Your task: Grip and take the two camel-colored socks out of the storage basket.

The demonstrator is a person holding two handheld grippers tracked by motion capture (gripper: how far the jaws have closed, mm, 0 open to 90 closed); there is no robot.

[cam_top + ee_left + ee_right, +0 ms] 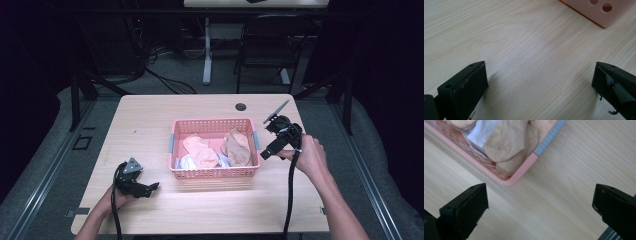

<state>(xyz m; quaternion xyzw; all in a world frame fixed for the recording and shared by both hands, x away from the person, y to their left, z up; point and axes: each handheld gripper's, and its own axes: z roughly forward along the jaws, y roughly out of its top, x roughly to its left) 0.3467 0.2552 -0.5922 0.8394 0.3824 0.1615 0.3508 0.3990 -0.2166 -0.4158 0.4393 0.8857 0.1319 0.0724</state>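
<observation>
Both our grippers are released and empty: the right gripper [270, 150] hangs just beside the basket [215, 173], the left gripper [150, 189] near its front-left corner.

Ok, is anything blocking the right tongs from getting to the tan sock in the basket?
Only the basket's right wall lies between them. The right tongs are open, just outside that wall, and the tan sock lies against its inner side, uncovered on top. Coming from above looks clear.

No readable text, labels, numbers anywhere
</observation>
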